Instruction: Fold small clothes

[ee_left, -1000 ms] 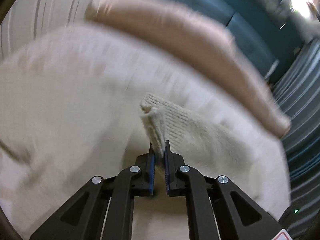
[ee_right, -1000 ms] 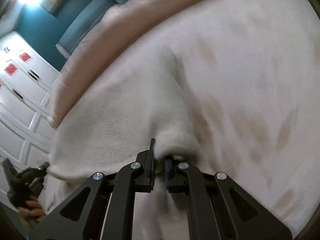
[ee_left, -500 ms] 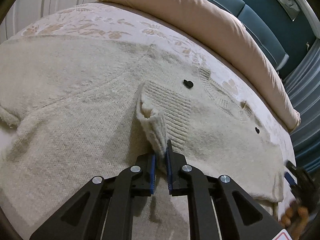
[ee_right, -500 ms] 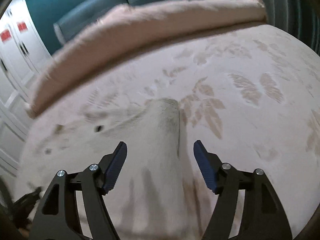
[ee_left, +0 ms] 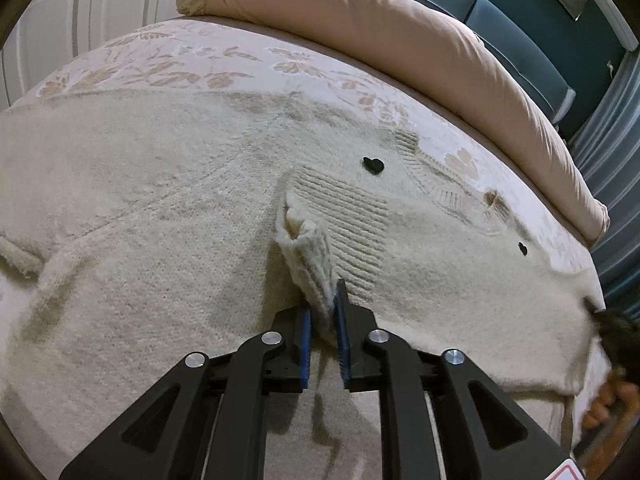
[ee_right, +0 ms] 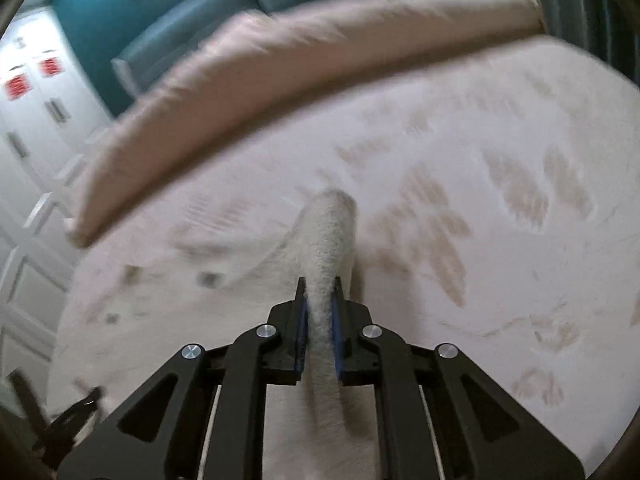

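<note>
A cream knitted cardigan (ee_left: 160, 208) with small black buttons lies spread on the bed. Its ribbed sleeve cuff (ee_left: 340, 232) is folded onto the body. My left gripper (ee_left: 324, 312) is shut on the cuff's edge, low over the cardigan. In the blurred right wrist view my right gripper (ee_right: 318, 300) is shut on a raised ridge of the cardigan (ee_right: 328, 248) at its right edge. The right gripper also shows at the far right of the left wrist view (ee_left: 616, 332).
The bed cover (ee_right: 500, 208) is cream with a tan leaf pattern. A long pink bolster pillow (ee_left: 400, 40) lies along the far edge, before a teal headboard (ee_left: 512, 16). White cupboard doors (ee_right: 36, 92) stand to the left.
My right gripper was shut on fabric, opened half a second ago, and has now shut on a ridge of the cardigan. My left gripper has kept its hold on the cuff, laid onto the body.
</note>
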